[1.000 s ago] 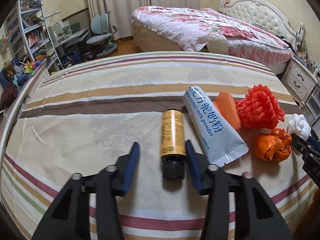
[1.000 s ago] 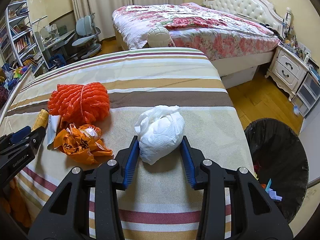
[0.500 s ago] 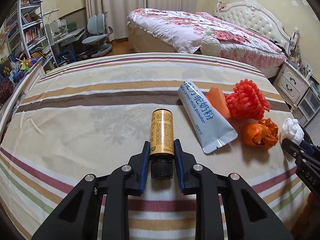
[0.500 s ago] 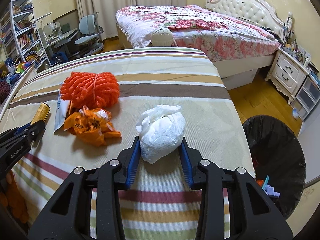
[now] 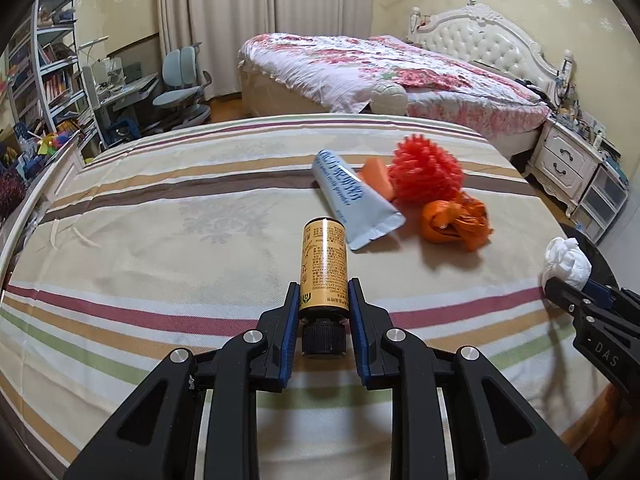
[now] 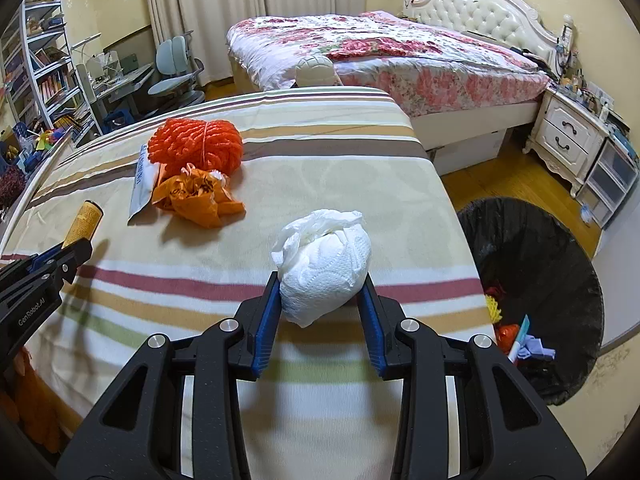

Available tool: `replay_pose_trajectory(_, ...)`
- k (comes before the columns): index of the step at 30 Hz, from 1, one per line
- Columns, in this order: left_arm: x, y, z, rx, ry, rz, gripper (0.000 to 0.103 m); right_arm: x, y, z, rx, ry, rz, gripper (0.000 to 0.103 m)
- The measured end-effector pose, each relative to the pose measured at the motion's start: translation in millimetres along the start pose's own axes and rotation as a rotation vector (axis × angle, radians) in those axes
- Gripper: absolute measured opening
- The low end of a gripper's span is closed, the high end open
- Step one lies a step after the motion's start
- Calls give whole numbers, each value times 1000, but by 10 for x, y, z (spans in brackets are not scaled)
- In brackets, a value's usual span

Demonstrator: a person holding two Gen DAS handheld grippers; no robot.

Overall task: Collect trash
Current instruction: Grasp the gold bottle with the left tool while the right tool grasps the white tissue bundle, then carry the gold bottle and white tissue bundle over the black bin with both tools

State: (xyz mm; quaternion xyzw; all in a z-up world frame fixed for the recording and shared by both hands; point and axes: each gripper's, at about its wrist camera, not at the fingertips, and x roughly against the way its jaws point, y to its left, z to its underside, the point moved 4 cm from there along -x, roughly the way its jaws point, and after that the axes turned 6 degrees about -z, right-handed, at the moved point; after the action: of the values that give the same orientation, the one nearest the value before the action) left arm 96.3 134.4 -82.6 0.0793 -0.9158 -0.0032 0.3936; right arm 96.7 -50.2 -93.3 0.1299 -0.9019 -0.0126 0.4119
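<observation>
Left gripper [image 5: 323, 304] clamped on one gold bottle [image 5: 324, 264], pads pinching the lower body just above the black cap [image 5: 323, 339]; cap end toward the camera, bottle lifted clear of the striped bedsheet [image 5: 160, 240]. Label carries dense small print, not readable.

Right gripper [image 6: 320, 300] clamped on one white wad [image 6: 324, 276] of crumpled plastic and tissue, held above the sheet's right edge, near the front corner.

Readable writing: "GenRobot.AI" on the left gripper body in the right wrist view, "DAS" on the right gripper body in the left wrist view. One pale blue pouch [image 5: 352, 204] with Chinese characters plus small Latin text, blurred.

Left lying on the sheet, clustered toward the right edge about halfway back: the blue pouch, one red-orange mesh ball [image 5: 425, 174], one crumpled orange bag [image 5: 456, 220], one orange block [image 5: 378, 178] wedged between pouch and mesh ball. Four pieces, touching or overlapping.

One black bin [image 6: 532, 292] on the floor just off the sheet's right edge, lined with black plastic, a few colourful scraps at the bottom.
</observation>
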Motion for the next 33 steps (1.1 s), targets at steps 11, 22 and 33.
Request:
replay_pose_trajectory(11,248,-445,8,-59,-62,63,25,329,-191,131,-26,-44,31,37)
replay_pose_trajectory(22,363,-929,-34,-133,-98,126,25,528,-519,170,-74,-81,82,37)
replay_pose_trajectory(33,413,-1507,-97,-212,-130,196,25,657,-987,151,-144,-111,151,37)
